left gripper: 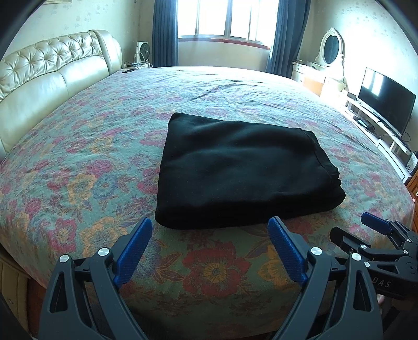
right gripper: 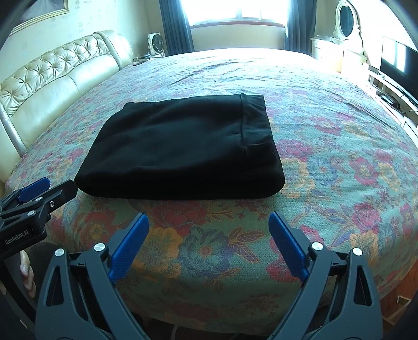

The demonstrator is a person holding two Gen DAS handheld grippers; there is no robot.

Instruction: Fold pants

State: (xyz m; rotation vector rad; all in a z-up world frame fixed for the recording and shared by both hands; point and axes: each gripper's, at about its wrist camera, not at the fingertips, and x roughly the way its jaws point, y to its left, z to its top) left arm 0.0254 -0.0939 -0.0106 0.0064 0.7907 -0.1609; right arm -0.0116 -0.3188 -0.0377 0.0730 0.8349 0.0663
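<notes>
The black pants lie folded into a thick rectangle on the floral bedspread, waistband on the right side. They also show in the right wrist view. My left gripper is open and empty, just short of the pants' near edge. My right gripper is open and empty, a little back from the near edge. The right gripper shows at the right of the left wrist view. The left gripper shows at the left of the right wrist view.
A cream tufted headboard runs along the left. A window with dark curtains is behind the bed. A vanity with an oval mirror and a TV on a low stand are at the right.
</notes>
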